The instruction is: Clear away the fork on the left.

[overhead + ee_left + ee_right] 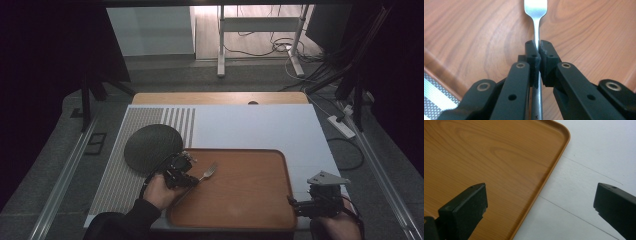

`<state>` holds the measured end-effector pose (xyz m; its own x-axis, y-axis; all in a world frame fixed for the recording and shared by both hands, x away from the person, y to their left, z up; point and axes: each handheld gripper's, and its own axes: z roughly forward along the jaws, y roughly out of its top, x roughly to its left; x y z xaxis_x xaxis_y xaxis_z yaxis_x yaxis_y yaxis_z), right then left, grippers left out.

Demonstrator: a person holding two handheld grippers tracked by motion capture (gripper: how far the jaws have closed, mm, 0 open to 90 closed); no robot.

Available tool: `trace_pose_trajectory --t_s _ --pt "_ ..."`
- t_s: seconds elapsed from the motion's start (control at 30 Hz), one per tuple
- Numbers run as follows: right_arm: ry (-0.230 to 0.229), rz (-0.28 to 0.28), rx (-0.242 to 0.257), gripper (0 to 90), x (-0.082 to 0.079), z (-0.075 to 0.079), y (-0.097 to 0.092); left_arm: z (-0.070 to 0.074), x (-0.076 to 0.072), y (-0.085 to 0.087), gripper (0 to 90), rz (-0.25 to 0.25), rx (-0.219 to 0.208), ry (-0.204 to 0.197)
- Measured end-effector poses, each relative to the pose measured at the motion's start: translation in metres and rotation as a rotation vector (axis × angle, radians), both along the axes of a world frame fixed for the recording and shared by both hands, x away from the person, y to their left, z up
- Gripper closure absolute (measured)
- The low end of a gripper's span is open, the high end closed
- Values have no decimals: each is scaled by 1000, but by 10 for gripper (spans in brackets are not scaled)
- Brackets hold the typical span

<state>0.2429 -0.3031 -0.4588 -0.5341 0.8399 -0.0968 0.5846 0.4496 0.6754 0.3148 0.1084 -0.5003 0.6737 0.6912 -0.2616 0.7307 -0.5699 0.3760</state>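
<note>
Wooden tray (250, 200) is sitting on white table (260, 125); left gripper (192, 179) is clamping fork (208, 172) by its handle over tray's left side, seemingly placing it. Right gripper (295, 204) is idling wide open, empty. Next: lowering, then releasing.

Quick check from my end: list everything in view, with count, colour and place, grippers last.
fork: one, silver, over the tray's left part, handle clamped in the left gripper.
tray: one, brown wood-grain, on the white mat, near edge.
round mat: one, dark grey, left of the tray.
white mat: one, ribbed strip at left, covers the table.
power strip: one, white, on the floor at right.
left gripper: one, black, shut on the fork.
right gripper: one, black, open, over the tray's right corner.
</note>
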Motion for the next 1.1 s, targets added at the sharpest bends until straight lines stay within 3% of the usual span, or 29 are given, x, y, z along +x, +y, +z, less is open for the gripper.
trace_pose_trajectory --t_s 0.13,0.23,0.27,0.33,0.43,0.57,0.63,0.93,1.1 --pt "1 0 2 0 0 0 0 -6 -2 0 836 -9 3 13" --pt "1 1 1 0 0 0 0 1 -3 0 763 -12 10 -53" --pt "1 2 0 0 0 0 0 6 -3 -2 754 -13 24 -101" --pt "1 2 -1 0 0 0 0 11 -5 -6 793 -37 33 -154" --pt "3 2 1 0 1 0 0 8 -5 -19 885 -93 22 -123" --pt "4 2 2 0 0 0 0 -4 -3 -29 886 -97 70 -92" --pt "5 3 7 0 0 0 -1 -6 -1 -25 886 -81 56 -83" --pt "21 -2 19 0 1 0 -2 -6 7 1 886 -17 86 -94" --pt "25 -4 21 0 2 0 -2 -7 9 15 886 18 84 -77"
